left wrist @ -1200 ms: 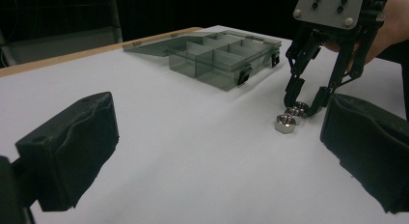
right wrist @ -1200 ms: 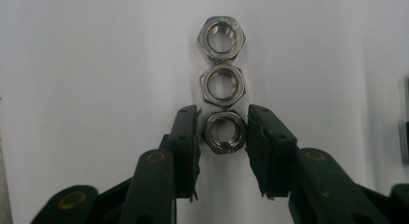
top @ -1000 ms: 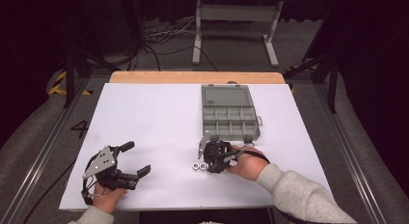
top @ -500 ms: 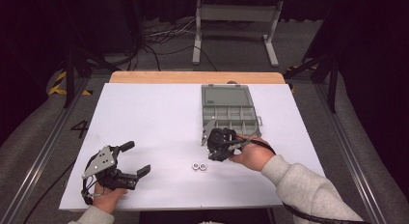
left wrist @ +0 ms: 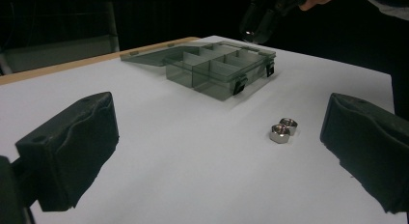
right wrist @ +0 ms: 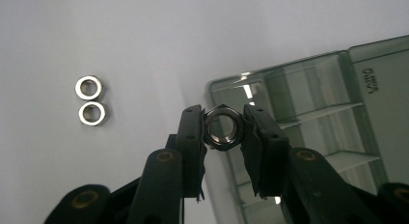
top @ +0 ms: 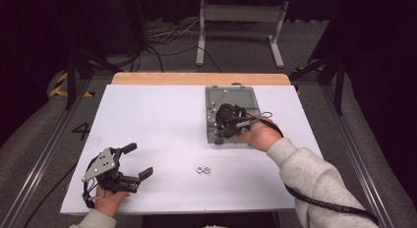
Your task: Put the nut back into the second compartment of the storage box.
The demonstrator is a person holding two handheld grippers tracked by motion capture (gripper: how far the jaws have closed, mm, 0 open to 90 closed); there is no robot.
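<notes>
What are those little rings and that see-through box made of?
The rings are hex nuts, apparently steel with a bright plated finish: silvery and shiny. The right gripper pinches a third nut. The compartment box looks like smoky translucent plastic; its dividers show through the walls.

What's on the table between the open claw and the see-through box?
Two metal nuts lie side by side on the white table, between the left gripper and the clear box. The left gripper view shows it best.

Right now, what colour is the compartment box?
Translucent smoky grey plastic compartment box, with black latches; the left gripper view shows it best.
</notes>
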